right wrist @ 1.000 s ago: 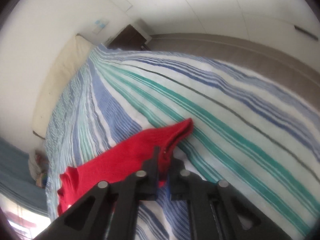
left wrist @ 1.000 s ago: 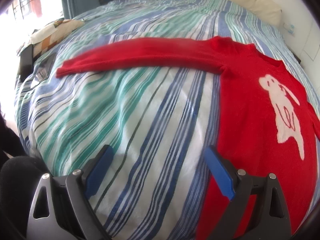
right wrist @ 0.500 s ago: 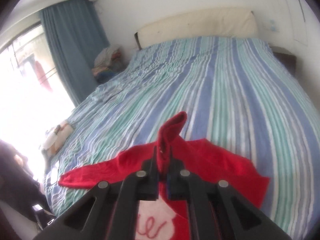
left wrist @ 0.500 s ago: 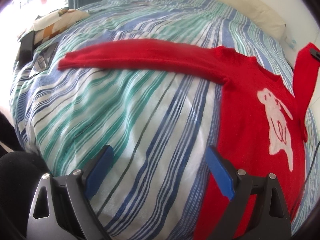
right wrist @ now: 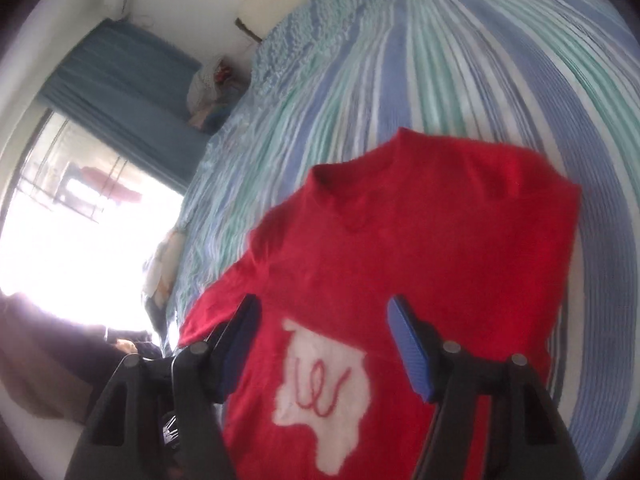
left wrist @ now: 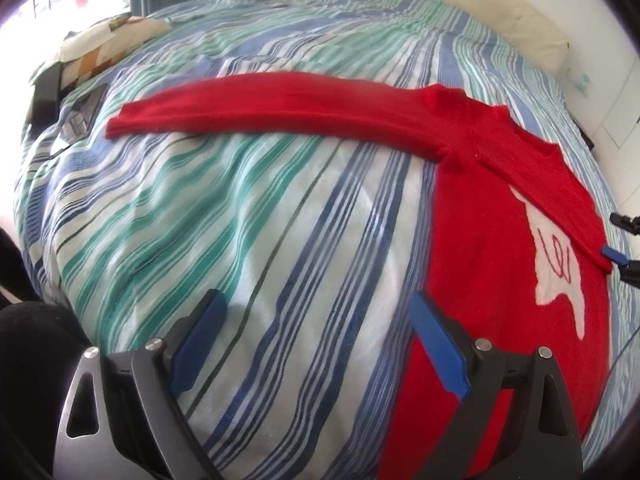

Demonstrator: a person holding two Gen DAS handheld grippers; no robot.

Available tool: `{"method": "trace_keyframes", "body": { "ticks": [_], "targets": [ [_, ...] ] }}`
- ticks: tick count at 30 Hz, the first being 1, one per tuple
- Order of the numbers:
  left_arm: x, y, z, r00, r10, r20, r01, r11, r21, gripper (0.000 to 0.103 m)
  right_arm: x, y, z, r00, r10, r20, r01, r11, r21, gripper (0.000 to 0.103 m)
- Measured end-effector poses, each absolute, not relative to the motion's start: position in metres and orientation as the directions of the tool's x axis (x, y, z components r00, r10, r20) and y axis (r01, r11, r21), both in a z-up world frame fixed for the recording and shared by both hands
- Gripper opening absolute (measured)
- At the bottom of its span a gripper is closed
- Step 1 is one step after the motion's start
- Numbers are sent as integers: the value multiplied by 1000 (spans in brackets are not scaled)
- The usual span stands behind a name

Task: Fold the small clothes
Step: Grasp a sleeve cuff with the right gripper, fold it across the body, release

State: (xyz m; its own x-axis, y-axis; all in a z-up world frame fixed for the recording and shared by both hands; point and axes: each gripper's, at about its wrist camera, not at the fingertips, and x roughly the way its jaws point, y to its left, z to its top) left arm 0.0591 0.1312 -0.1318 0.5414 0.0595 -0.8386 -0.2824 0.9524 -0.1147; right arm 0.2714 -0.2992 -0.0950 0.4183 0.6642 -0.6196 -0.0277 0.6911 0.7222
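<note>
A red sweater (left wrist: 484,240) with a white animal motif (right wrist: 324,384) lies flat on the striped bed (left wrist: 240,220). Its left sleeve (left wrist: 260,108) stretches straight out to the left. The right sleeve (left wrist: 560,200) lies folded slantwise over the chest and covers the top of the motif. My right gripper (right wrist: 324,344) hovers over the chest beside the cuff, its jaws opening with nothing gripped. It also shows at the right edge as the right gripper (left wrist: 618,236). My left gripper (left wrist: 320,344) stands open above the sheet, its right finger (left wrist: 440,352) at the sweater's lower left edge.
A patterned cushion (left wrist: 108,40) and dark flat devices (left wrist: 76,120) lie at the bed's far left. A cream headboard pillow (left wrist: 500,12) runs along the wall. A blue curtain (right wrist: 120,112), a bright window and a pile of clothes (right wrist: 212,84) are beyond. A person's dark-clothed leg (left wrist: 24,340) is at the near left.
The right gripper carried the right sleeve up and across onto the sweater's chest, then opened and let the cuff go. The left gripper stayed where it was, open.
</note>
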Motion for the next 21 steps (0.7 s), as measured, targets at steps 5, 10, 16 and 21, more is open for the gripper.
{"method": "trace_keyframes", "body": {
  "ticks": [5, 10, 16, 21],
  "targets": [
    [57, 129, -134, 536, 80, -840, -276, 957, -85, 94, 241, -356, -145, 447, 370, -814, 161, 862, 480, 45],
    [60, 127, -136, 530, 80, -844, -277, 957, -83, 94, 199, -360, -102, 513, 491, -704, -6, 822, 569, 49],
    [58, 126, -141, 508, 89, -857, -265, 963, -57, 95, 144, -310, -137, 331, 563, -757, -124, 822, 557, 54],
    [60, 124, -147, 491, 100, -866, -254, 967, -32, 99, 86, -328, -135, 422, 397, -815, -79, 912, 403, 49]
  ]
}}
